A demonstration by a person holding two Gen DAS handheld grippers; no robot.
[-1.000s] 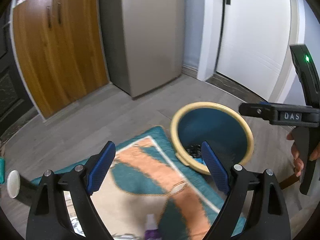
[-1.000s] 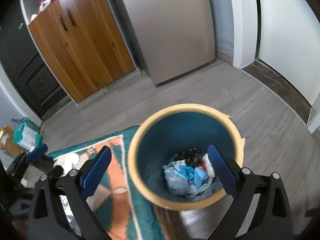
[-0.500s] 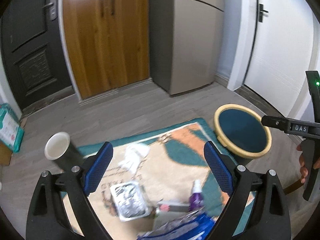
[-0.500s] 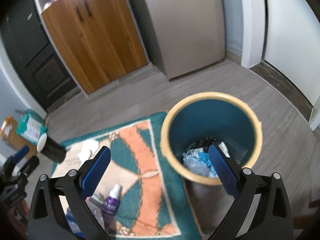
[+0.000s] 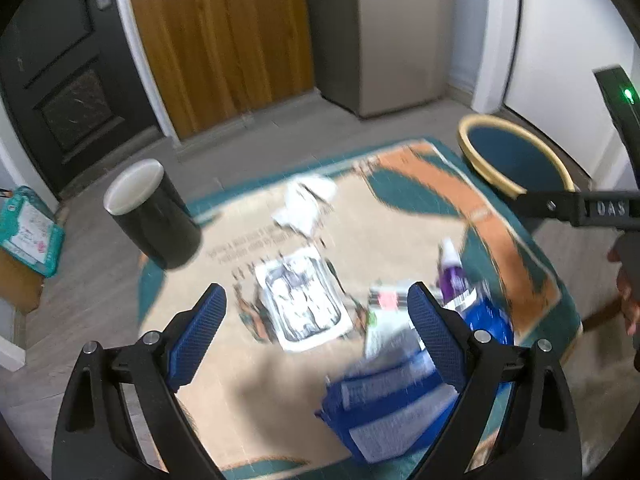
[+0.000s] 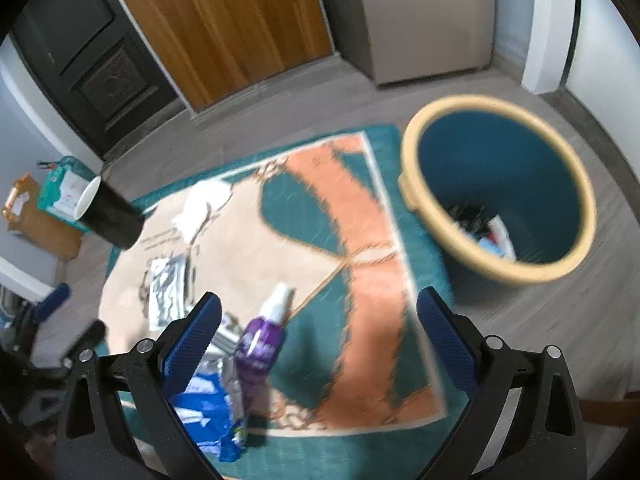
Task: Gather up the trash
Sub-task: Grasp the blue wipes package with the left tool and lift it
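Trash lies scattered on a teal and orange rug (image 5: 400,208) (image 6: 360,240). A foil tray (image 5: 302,298) (image 6: 168,288), crumpled white paper (image 5: 306,204) (image 6: 204,206), a purple bottle (image 5: 452,268) (image 6: 262,342), a blue wrapper (image 5: 392,400) (image 6: 208,412) and a black cup (image 5: 154,220) (image 6: 106,216) are spread over it. A teal bin with a yellow rim (image 5: 516,160) (image 6: 496,188) stands off the rug's right side, holding some trash. My left gripper (image 5: 316,332) hangs open above the foil tray and blue wrapper. My right gripper (image 6: 320,336) is open over the purple bottle.
A wooden cupboard (image 5: 224,40), a grey fridge (image 5: 400,32) and a dark door (image 5: 52,60) line the far wall. A teal packet on a cardboard box (image 5: 28,228) sits at the left. Grey floorboards surround the rug.
Both grippers have swung left and down, away from the bin and over the littered rug. The bin has shifted to the right of both views. Both stay open.
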